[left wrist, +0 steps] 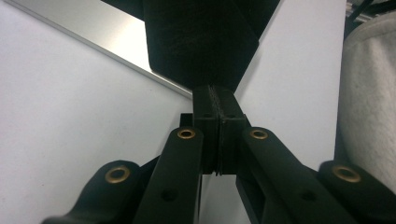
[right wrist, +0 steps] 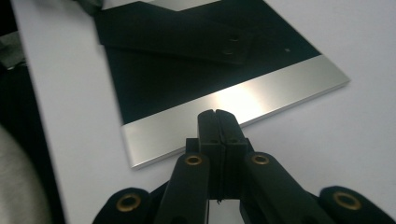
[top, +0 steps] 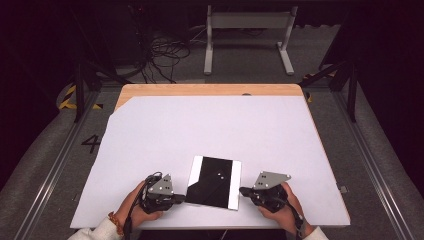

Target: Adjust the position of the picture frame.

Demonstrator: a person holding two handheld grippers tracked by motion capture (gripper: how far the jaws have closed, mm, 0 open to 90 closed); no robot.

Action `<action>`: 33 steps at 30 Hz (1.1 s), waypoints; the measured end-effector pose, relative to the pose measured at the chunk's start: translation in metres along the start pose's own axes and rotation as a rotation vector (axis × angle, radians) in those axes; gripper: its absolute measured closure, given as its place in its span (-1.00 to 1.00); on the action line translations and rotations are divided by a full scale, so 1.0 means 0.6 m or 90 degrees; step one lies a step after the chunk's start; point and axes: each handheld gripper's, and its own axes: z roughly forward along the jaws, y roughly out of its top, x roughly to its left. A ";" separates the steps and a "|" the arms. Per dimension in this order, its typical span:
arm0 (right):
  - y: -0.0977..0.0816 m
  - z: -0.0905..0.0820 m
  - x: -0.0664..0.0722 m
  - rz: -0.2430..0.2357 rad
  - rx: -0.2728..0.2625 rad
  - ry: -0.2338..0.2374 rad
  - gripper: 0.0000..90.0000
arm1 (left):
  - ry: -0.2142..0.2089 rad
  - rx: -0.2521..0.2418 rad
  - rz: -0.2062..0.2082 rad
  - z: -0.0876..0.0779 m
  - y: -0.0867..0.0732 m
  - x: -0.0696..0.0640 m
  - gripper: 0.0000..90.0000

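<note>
plate [top: 214, 182]: flat rectangle, black middle with a silver strip down each long side; lies on the near middle of the worktop, slightly skewed, between the two tools
plate detail: right tool view shows the plate [right wrist: 224, 70] with a darker black strip [right wrist: 177, 35] lying across it, two small holes near the strip's end; two pale dots show on the black face in the high view
left tool [top: 176, 198]: at the plate's left near corner, tip right at its edge; touching or not, cannot tell from above
left tool jaws: pressed together, nothing between them; in its own view the left tool [left wrist: 218, 100] has its tip up against a dark block, the plate's silver strip [left wrist: 107, 39] running past behind it
right tool [top: 243, 191]: just beside the plate's right near corner, tip pointing at the silver strip
right tool jaws: closed flat on each other, empty; in its own view the right tool [right wrist: 217, 116] sits at the silver edge, contact unclear
hands: left hand [top: 137, 202] and right hand [top: 280, 210] come in from the near edge, each wrapped round its tool; light sleeve at the left wrist
worktop [top: 210, 125]: white sheet over a wooden top, wood showing along the far edge and far left corner
beyond: dark floor with cables [top: 165, 55] and a white frame [top: 247, 30] past the far edge
</note>
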 end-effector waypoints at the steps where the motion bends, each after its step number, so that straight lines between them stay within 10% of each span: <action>1: -0.002 -0.005 0.006 0.000 -0.001 0.009 1.00 | -0.001 -0.001 -0.002 0.000 0.000 0.000 0.99; 11: -0.021 -0.016 0.043 -0.026 0.015 0.053 1.00 | 0.008 0.003 0.010 0.010 0.011 -0.011 1.00; 26: -0.027 -0.011 0.039 -0.045 0.035 -0.001 1.00 | -0.008 -0.006 0.009 0.030 0.030 -0.014 1.00; 33: -0.035 -0.018 0.019 -0.008 0.025 -0.033 1.00 | -0.018 -0.014 0.025 0.038 0.039 -0.014 0.99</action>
